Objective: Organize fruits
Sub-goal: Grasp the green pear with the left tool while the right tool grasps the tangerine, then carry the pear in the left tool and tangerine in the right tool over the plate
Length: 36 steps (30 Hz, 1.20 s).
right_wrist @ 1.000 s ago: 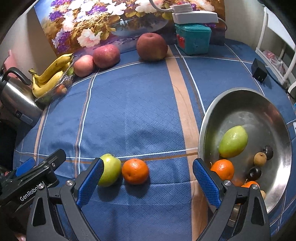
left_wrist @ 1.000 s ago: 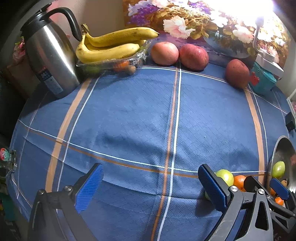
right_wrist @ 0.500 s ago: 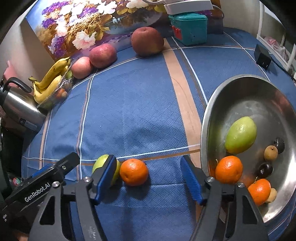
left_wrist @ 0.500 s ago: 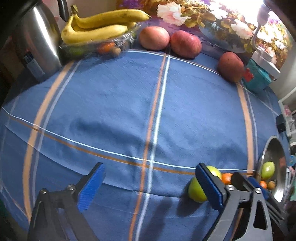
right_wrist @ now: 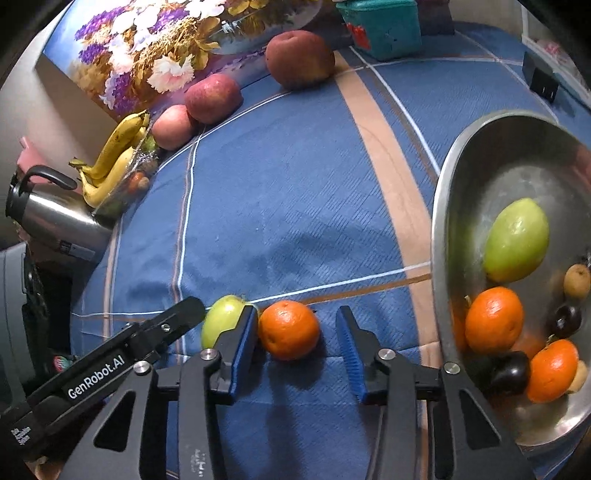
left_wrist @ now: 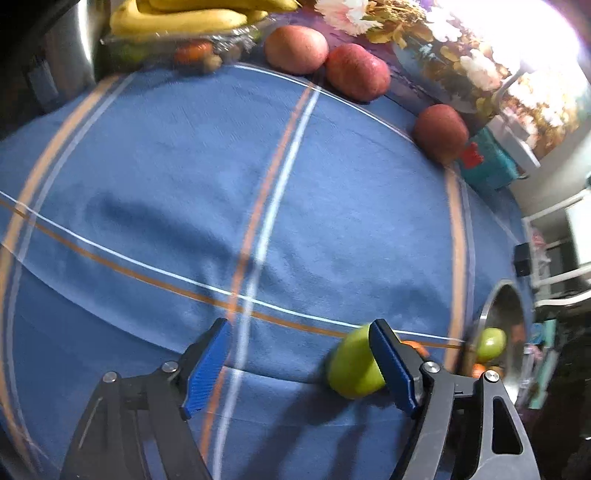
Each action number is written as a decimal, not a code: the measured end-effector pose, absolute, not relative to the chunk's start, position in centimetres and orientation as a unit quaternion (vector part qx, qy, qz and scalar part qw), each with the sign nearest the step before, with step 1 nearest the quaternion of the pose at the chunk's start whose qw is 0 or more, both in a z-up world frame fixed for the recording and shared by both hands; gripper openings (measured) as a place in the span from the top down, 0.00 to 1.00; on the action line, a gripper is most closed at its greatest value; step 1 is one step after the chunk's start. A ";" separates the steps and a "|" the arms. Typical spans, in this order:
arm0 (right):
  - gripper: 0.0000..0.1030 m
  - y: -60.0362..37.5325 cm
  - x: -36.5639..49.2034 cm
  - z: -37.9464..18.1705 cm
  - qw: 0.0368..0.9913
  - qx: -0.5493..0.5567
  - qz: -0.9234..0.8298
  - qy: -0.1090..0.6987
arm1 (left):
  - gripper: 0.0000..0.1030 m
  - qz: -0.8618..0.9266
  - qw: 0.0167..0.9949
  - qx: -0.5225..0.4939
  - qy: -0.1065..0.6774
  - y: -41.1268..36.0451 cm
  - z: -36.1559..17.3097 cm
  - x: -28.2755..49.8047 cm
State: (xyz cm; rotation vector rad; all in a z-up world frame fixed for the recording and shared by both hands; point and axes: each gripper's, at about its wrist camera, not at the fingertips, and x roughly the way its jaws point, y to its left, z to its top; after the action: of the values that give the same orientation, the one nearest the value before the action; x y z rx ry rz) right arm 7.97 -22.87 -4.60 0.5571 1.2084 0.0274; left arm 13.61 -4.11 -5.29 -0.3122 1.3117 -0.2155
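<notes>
A green apple (left_wrist: 351,369) and an orange (right_wrist: 288,328) lie side by side on the blue tablecloth (right_wrist: 295,184). My left gripper (left_wrist: 299,328) is closing with the apple between its blue pads. The right-hand pad rests against the apple and the other pad is still far off. One black left finger (right_wrist: 166,325) shows beside the apple (right_wrist: 221,317) in the right wrist view. My right gripper (right_wrist: 297,321) is closing around the orange, with a gap at the right pad. A steel bowl (right_wrist: 443,206) at the right holds a green fruit (right_wrist: 517,240), oranges (right_wrist: 493,319) and small dark fruits.
Three red apples (right_wrist: 212,98) line the back by a floral picture. Bananas (right_wrist: 114,155) on a clear box and a steel kettle (right_wrist: 55,218) stand at the back left. A teal box (right_wrist: 380,29) and a black charger (right_wrist: 541,79) sit at the back right.
Both grippers have sunk toward the cloth, tilted further down and narrowed. The green apple now sits between the left fingers, and the right fingers have drawn in around the orange.
</notes>
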 end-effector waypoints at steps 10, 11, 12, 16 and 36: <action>0.66 -22.4 8.1 -4.8 0.786 0.245 0.010 0.567 | 0.27 -0.120 0.772 -0.141 0.609 -5.9 -5.3 13.6; 0.66 -22.6 8.0 -4.7 0.787 0.243 0.006 0.567 | 0.27 -0.121 0.771 -0.141 0.609 -6.1 -5.4 13.6; 0.66 -22.9 7.9 -4.7 0.787 0.241 0.002 0.567 | 0.27 -0.122 0.771 -0.140 0.610 -6.2 -5.4 13.8; 0.66 -23.8 7.5 -4.3 0.792 0.226 -0.025 0.566 | 0.31 -0.132 0.771 -0.129 0.610 -7.4 -5.5 13.5; 0.66 -25.0 7.1 -4.0 0.788 0.240 -0.038 0.566 | 0.58 -0.166 0.757 -0.155 0.613 -9.1 -5.9 13.2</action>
State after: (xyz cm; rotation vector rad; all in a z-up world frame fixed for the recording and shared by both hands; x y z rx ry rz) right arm 7.13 -25.04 -4.02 0.5163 1.2201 -0.0823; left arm 13.24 -9.09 -5.87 -0.3383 1.3363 -0.3625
